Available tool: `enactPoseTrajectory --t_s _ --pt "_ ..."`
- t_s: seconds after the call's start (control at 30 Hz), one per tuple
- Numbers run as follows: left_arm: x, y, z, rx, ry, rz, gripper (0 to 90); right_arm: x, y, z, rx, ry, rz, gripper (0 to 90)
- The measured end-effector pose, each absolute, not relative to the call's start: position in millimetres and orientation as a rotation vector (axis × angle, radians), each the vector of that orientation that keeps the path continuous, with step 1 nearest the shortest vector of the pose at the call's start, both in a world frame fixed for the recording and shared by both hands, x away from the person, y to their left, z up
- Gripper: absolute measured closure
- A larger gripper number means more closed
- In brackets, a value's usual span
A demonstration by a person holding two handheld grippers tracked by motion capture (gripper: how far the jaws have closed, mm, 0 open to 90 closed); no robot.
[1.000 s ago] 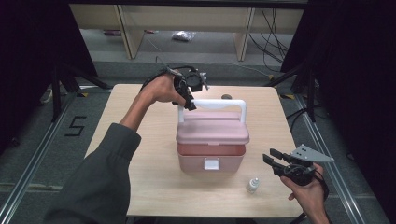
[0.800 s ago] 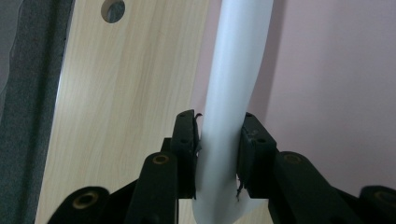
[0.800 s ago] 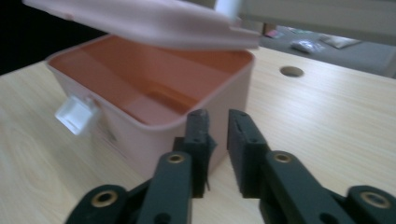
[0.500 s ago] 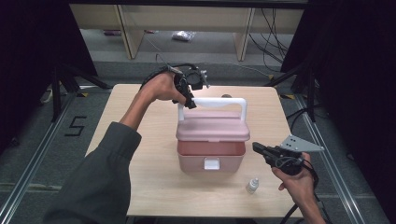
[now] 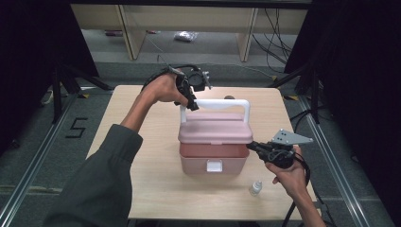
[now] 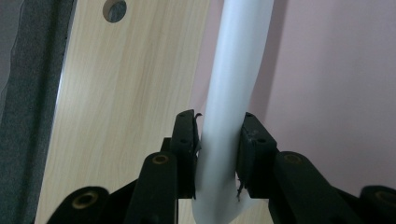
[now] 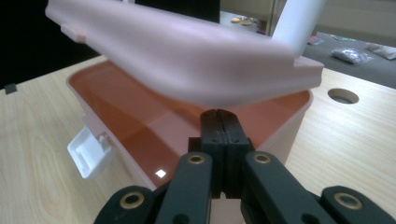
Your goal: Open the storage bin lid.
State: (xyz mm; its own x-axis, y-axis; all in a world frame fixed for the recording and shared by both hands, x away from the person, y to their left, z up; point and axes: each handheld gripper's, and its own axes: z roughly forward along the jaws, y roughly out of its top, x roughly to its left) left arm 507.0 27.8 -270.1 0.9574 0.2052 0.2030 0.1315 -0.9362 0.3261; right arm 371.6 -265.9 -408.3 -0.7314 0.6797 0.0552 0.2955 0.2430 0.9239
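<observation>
Pink lid (image 5: pixel 215 131) tilts up because the left hand-held gripper (image 5: pixel 191 103) clamps its white handle (image 6: pixel 232 93); the right hand-held gripper (image 7: pixel 219 116), jaws closed and empty, noses at the box (image 5: pixel 213 161) rim, likely steadying it.

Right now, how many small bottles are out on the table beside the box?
1. A small bottle stands near the table's front edge, right of the pink box and just below the right gripper. More could be hidden behind the box or inside it.
</observation>
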Motion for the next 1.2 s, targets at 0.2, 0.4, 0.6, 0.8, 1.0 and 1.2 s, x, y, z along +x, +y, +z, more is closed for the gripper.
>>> enactPoseTrajectory --t_s 0.2,0.4,0.6,0.8,1.0,1.2 --pt "508.8 31.3 -272.8 2.765 0.294 0.344 66.8 373.2 -266.9 -404.0 0.882 2.174 1.495 90.0" --pt "509.3 41.7 -272.3 2.670 0.352 0.416 39.8 375.3 -267.4 -403.6 0.867 2.165 1.514 90.0" --pt "498.9 59.4 -267.0 2.568 0.444 0.455 30.3 376.8 -267.7 -402.7 0.863 2.153 1.521 90.0" --pt "487.9 83.1 -268.1 2.468 0.622 0.461 28.1 377.1 -266.5 -400.2 0.871 2.146 1.534 90.0" --pt "476.5 108.1 -277.2 2.337 0.824 0.494 25.9 376.5 -265.8 -398.3 0.898 2.124 1.545 90.0" --pt "462.6 131.1 -292.4 2.245 0.863 0.509 25.5 378.8 -268.4 -395.2 0.874 2.116 1.536 90.0"
